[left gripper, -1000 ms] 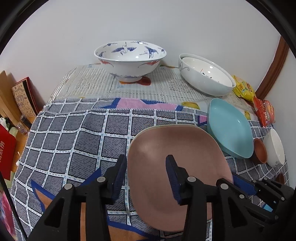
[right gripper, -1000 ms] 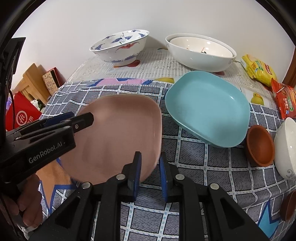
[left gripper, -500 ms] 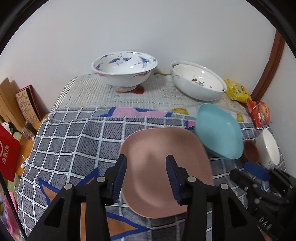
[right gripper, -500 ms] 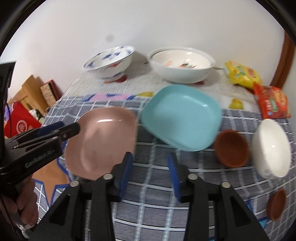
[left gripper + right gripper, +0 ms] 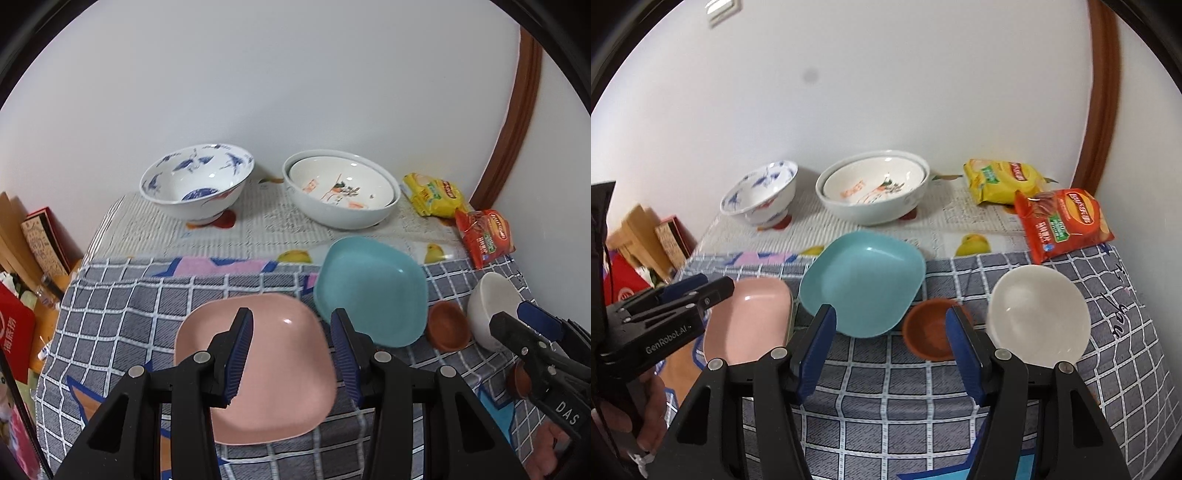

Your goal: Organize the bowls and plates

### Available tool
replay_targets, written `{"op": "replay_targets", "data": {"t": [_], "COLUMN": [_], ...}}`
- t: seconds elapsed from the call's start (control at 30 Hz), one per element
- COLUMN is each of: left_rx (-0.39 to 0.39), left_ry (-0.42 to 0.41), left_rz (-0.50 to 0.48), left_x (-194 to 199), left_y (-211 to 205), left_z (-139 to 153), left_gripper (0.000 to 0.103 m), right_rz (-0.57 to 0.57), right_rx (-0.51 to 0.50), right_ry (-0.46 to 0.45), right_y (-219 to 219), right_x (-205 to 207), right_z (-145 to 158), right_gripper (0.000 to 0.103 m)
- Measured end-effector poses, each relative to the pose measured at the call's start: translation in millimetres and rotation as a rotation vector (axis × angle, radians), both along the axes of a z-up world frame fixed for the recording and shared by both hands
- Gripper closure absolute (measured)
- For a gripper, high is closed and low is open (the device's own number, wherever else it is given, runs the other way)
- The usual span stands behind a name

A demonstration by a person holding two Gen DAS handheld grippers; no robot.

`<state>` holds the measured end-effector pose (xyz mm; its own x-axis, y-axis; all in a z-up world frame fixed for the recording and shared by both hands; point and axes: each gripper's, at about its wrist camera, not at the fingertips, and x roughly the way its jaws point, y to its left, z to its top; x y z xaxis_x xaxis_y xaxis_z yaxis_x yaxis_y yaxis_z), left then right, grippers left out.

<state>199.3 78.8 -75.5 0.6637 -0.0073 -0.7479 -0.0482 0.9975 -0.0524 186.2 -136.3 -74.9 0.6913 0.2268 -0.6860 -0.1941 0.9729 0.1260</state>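
Lettering "GenRobot.AI" reads on the left tool (image 5: 694,291) body; "DAS" shows on the right tool (image 5: 524,325) body. Red snack bag (image 5: 1062,227) carries a Lay's logo; yellow snack bag (image 5: 1004,181) print too small to read. Left tool (image 5: 291,354) jaws wide, holding nothing, above the pink plate (image 5: 266,373), which lies flat on the checked cloth of the table (image 5: 1115,306). Right tool (image 5: 890,350) jaws wide, empty, above the cloth near the small brown bowl (image 5: 931,334). Teal plate (image 5: 862,282) tilted, near edge raised, just beside the pink plate. White bowl (image 5: 1039,319) upright right of the brown bowl. Blue-patterned bowl (image 5: 195,184) and large white bowl (image 5: 341,188) stand at the back by the wall.
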Motion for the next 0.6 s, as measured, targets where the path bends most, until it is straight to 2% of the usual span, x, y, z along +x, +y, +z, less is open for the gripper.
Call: {"op": "replay_targets", "data": {"t": [0.17,0.3,0.4,0.6], "left_rx": [0.025,0.028,0.031,0.032], "left_ry": [0.007,0.026,0.027,0.036], "left_rz": [-0.025,-0.043,-0.047,-0.05], "left_x": [7.1,14.6,20.6,33.7], "left_y": [-15.4,-24.3,-29.5,-35.5], "left_z": [7.2,8.9,9.4,2.8], "left_gripper": [0.062,0.062,0.062,0.062], "right_rz": [-0.042,-0.015,-0.021,0.001], "right_rx": [-0.089,-0.059,-0.074,-0.023], "right_ry": [-0.079,-0.036,-0.026,-0.014], "right_y": [-13.6,-23.8,-27.7,-34.1], "right_x": [2.7,14.2,21.2,34.3], "right_z": [9.2,9.3,9.2,9.4], "right_gripper": [0.041,0.034,0.024,0.023]}}
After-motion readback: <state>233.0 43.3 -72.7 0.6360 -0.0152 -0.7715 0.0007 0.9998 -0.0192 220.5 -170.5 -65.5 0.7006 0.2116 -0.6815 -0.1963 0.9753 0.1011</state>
